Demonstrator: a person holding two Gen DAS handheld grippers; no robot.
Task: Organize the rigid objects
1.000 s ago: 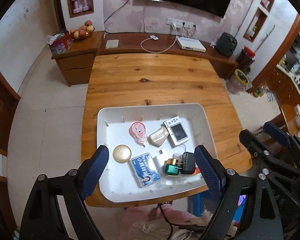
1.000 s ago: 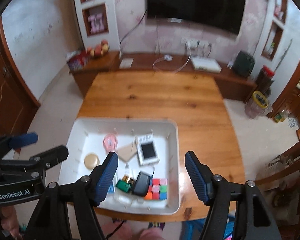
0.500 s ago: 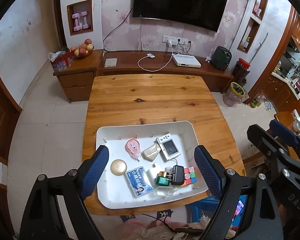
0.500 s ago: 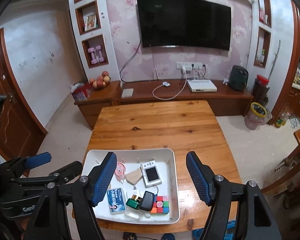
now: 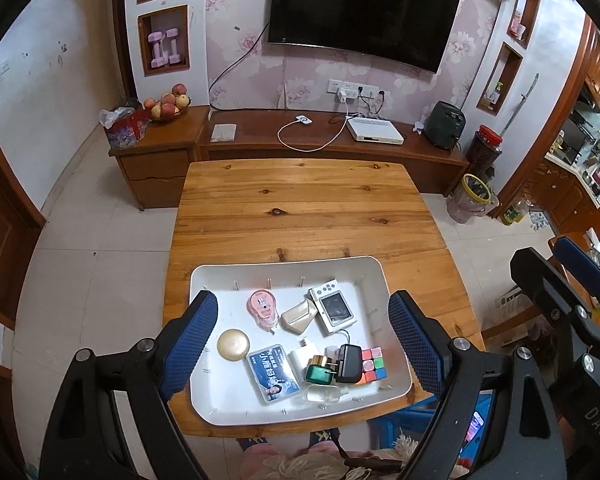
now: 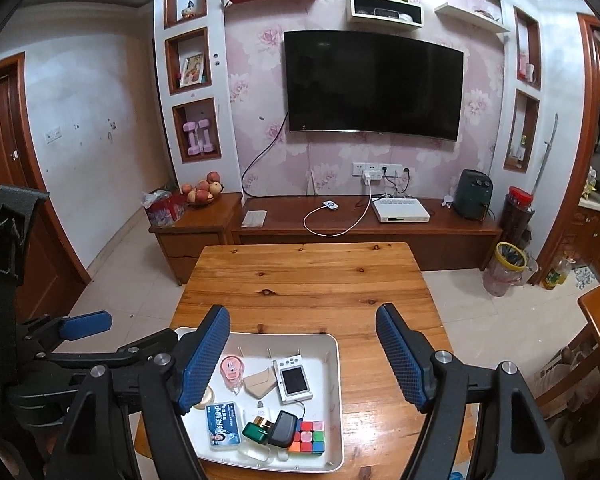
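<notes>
White tray (image 5: 204, 404) sits below both gaping, empty claws.

My left tool (image 5: 302, 338) and right tool (image 6: 302, 358) carry blue dimpled pads on black frames. Between them sits a white tray (image 5: 364, 270) on the honey-brown knotty tabletop (image 5: 300, 208), holding a multicoloured cube (image 5: 374, 364), green bottle (image 5: 319, 374), gold disc (image 5: 233, 344), pink dispenser (image 5: 263, 310) and blue card box (image 5: 274, 372).
</notes>
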